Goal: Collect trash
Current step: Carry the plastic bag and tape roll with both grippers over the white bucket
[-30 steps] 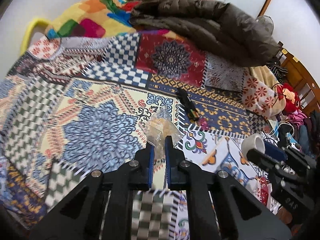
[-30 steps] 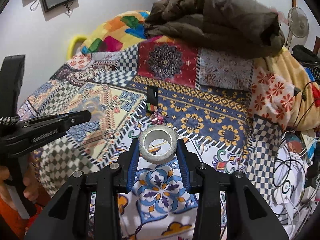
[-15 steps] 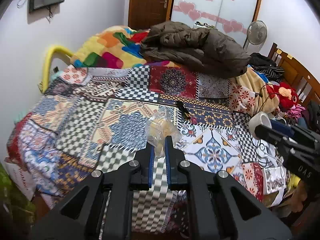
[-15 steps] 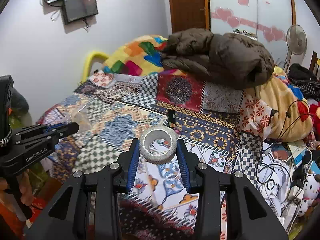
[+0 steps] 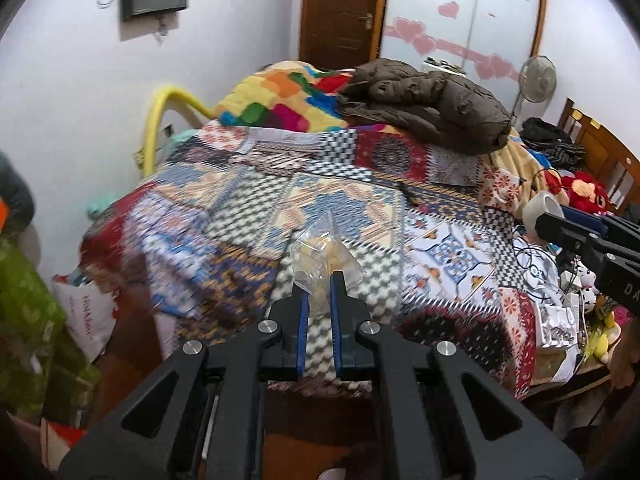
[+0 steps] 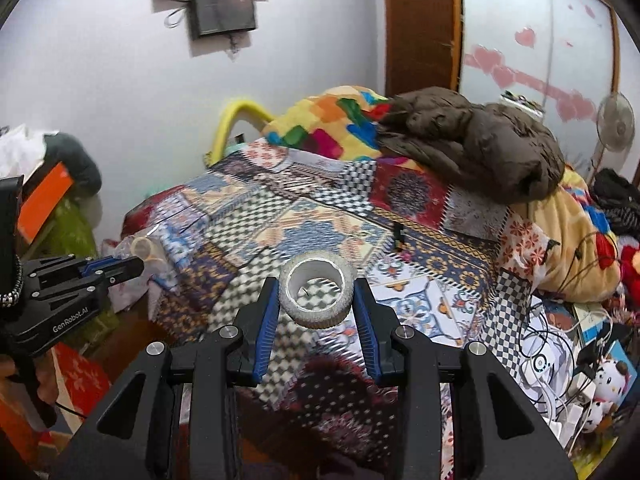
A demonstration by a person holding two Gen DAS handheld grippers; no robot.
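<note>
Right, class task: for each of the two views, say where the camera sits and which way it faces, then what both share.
Left wrist: on the left gripper, facing down over the bed; its fingers pinch a clear bag; right gripper at the right edge.
Right wrist: on the right gripper, facing the same bed; its fingers clamp a tape roll; left gripper at left.
Shared: bed, brown jacket, tape roll, bag.

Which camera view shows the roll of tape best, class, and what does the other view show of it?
The right wrist view: the roll of tape sits centred between the right tongs, its hollow core facing the camera. The left wrist view shows it only small at the right edge, side-on and partly hidden.
</note>
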